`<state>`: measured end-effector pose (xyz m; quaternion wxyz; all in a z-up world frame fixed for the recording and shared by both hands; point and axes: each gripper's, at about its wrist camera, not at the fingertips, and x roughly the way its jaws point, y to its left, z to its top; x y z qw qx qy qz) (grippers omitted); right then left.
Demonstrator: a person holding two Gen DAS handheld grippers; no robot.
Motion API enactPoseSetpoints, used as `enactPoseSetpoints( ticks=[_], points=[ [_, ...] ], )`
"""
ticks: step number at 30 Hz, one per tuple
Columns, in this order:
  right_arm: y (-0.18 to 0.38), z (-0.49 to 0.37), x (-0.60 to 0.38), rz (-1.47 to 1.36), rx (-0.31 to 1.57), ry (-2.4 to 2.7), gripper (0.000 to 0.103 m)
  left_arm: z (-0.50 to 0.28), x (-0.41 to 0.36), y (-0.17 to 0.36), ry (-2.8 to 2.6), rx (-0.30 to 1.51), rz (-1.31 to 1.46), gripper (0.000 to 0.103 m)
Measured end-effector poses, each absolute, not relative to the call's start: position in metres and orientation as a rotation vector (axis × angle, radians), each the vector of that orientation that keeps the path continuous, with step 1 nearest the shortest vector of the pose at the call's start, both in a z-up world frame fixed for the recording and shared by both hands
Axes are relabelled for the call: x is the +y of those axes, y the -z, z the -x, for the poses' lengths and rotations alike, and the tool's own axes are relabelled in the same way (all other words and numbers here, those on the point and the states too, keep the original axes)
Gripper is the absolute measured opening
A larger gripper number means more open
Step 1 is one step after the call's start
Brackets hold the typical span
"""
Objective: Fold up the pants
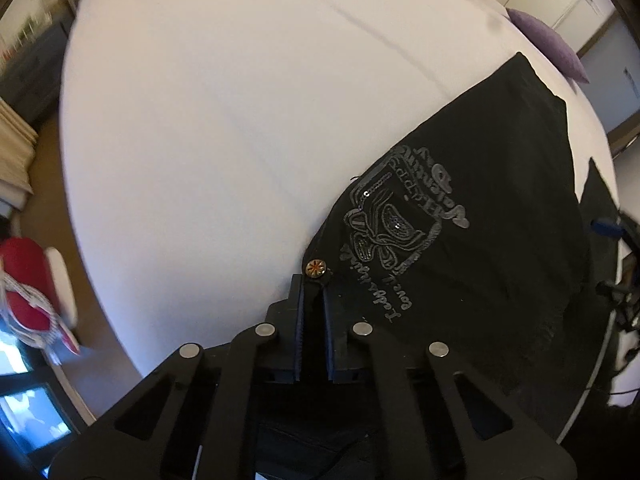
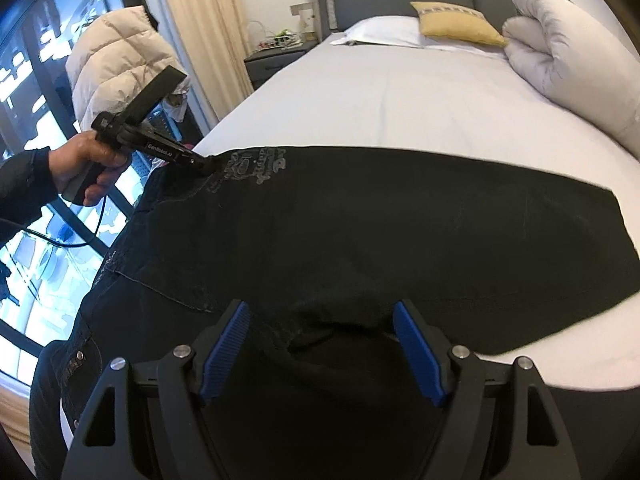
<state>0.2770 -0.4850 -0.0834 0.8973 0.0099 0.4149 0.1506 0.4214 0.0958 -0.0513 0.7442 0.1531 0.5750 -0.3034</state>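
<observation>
Black pants (image 2: 360, 220) lie flat across the white bed sheet (image 2: 400, 100), legs running to the right. A grey embroidered emblem (image 1: 400, 224) sits near the waist. My left gripper (image 1: 313, 292) is shut on the pants' waistband edge, just below the orange metal button (image 1: 315, 268), with dark fabric pinched between its pads. In the right wrist view a hand (image 2: 92, 160) holds that left gripper (image 2: 208, 164) at the far left end of the pants. My right gripper (image 2: 320, 312) stands open over the near edge of the pants, and its blue pads (image 2: 226, 344) press on nothing.
A rolled white duvet (image 2: 568, 60), a yellow cushion (image 2: 456, 20) and a white pillow (image 2: 384, 30) lie at the head of the bed. A grey nightstand (image 2: 276, 60) and a puffy cream coat (image 2: 116, 60) stand left of it. A purple cushion (image 1: 556, 48) rests near the pants' hem.
</observation>
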Motion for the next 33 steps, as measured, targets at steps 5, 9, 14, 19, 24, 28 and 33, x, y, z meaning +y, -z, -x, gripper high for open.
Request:
enactPoseSetpoints(
  ticks=[5, 9, 14, 19, 24, 28, 33],
  points=[
    [0.063, -0.298, -0.476, 0.084, 0.814, -0.382, 0.077, -0.385, 0.105, 0.0, 0.642, 1.108, -0.341, 0.005],
    [0.036, -0.325, -0.462, 0.188, 0.781, -0.463, 0.068, -0.317, 0.106, -0.044, 0.641, 0.981, -0.399, 0.005],
    [0.016, -0.353, -0.427, 0.37, 0.733, -0.577, 0.066, -0.262, 0.084, -0.041, 0.643, 0.951, -0.449, 0.004],
    [0.03, -0.381, -0.399, 0.511, 0.802, -0.642, 0.062, -0.246, 0.081, -0.031, 0.639, 0.957, -0.388, 0.004],
    [0.048, -0.407, -0.384, 0.594, 0.865, -0.656, 0.06, -0.25, 0.045, -0.001, 0.631, 0.948, -0.354, 0.004],
    [0.052, -0.42, -0.375, 0.6, 0.887, -0.655, 0.048, -0.243, 0.053, -0.003, 0.633, 0.948, -0.345, 0.004],
    [0.062, -0.428, -0.372, 0.57, 0.941, -0.652, 0.033, -0.241, 0.055, -0.005, 0.637, 0.946, -0.34, 0.004]
  ],
)
